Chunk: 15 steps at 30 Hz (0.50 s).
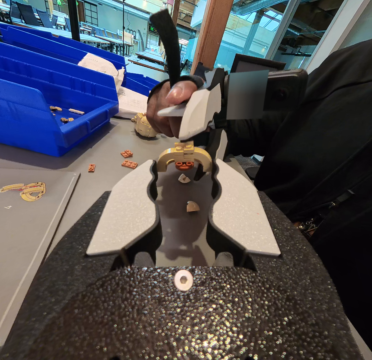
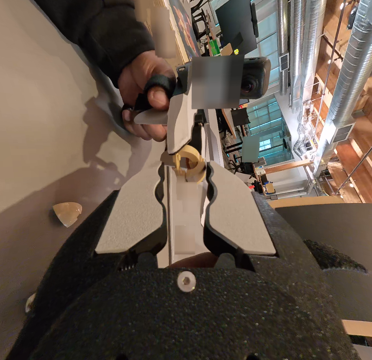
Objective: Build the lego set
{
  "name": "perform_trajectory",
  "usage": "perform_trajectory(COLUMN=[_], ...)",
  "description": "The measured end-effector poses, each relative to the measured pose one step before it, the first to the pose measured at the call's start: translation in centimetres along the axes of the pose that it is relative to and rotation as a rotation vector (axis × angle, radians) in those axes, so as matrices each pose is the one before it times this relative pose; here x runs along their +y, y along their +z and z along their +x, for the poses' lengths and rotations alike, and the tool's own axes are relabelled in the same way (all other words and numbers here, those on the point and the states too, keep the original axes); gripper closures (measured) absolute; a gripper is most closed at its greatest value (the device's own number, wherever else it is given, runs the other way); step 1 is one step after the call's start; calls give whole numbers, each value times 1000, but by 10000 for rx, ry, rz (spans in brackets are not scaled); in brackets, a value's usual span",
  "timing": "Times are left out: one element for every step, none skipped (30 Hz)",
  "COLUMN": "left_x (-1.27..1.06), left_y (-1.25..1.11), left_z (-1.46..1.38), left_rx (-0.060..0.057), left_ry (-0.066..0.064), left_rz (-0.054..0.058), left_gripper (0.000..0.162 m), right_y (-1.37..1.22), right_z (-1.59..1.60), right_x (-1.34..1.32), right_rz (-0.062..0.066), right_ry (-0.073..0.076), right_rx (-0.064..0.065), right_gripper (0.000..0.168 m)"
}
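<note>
A small tan arch assembly (image 1: 184,155) with tan bricks on top and a brown round piece underneath is held above the grey table (image 1: 112,149). My left gripper (image 1: 184,165) is shut on it, with its fingertips on the two ends of the arch. One white finger (image 1: 193,116) of the right gripper comes down onto the top bricks. In the right wrist view the assembly (image 2: 198,175) sits between the tips of my right gripper (image 2: 185,167), which closes on it. The left gripper's finger (image 2: 177,124) holds it from above.
Blue bins (image 1: 60,116) with loose tan pieces stand at the left. A tan rounded build (image 1: 145,125), three brown plates (image 1: 128,164) and two small tan curved pieces (image 1: 192,206) lie on the table. An instruction booklet (image 1: 30,209) lies front left. One curved piece also shows in the right wrist view (image 2: 66,213). The grippers are tip to tip, or close to it.
</note>
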<state>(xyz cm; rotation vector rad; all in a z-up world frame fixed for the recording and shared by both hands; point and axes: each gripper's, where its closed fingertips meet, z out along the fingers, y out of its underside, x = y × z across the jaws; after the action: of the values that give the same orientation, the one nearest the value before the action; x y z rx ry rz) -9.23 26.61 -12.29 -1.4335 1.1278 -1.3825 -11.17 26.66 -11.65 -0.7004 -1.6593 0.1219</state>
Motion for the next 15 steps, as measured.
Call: perform_trajectory(left_x=[0, 41, -2, -64, 3, 15, -46, -89, -132, -137, -94, 21, 52, 55, 57], left_y=[12, 27, 26, 15, 16, 42, 27, 27, 26, -10, -23, 1, 15, 38, 47], left_z=[4, 27, 51, 57, 75, 37, 33, 75, 45, 22, 29, 1, -11, 30, 37], left_rx=[10, 15, 15, 24, 52, 20, 24, 59, 41, 37, 43, 17, -19, 12, 22], left_ry=[-17, 2, 30, 8, -2, -3, -34, -76, -92, -96, -83, -33, 5, 7, -16], left_rz=[3, -32, -5, 49, 7, -12, 39, 82, 111, 118, 85, -11, -36, -46, -46], left_gripper=[111, 111, 111, 111, 111, 111, 111, 111, 111, 111, 111, 111, 111, 111, 111], right_y=[44, -8, -35, -31, -35, -34, -37, -44, -36, -6, 5, 14, 1, -38, -27], right_z=[106, 186, 92, 20, -10, -8, 33, 69, 106, 112, 52, -16, -28, -53, -42], right_x=[75, -6, -39, -67, -59, -12, -44, -60, -37, -35, -22, 13, 27, -18, -1], right_rz=[-25, 14, 20, 32, 27, 4, 20, 28, -8, -20, -24, -36, -34, -7, -21], right_ry=[-13, 19, 25, 36, 46, 45, 28, 27, 40, 29, 13, -20, -50, -53, -15], right_rx=[125, 161, 45, -7, -52, -52, -5, 27, 49, 64, 39, -16, -28, -43, -36], right_gripper=[133, 138, 139, 139, 139, 139, 139, 140, 140, 140, 141, 141, 141, 141, 141])
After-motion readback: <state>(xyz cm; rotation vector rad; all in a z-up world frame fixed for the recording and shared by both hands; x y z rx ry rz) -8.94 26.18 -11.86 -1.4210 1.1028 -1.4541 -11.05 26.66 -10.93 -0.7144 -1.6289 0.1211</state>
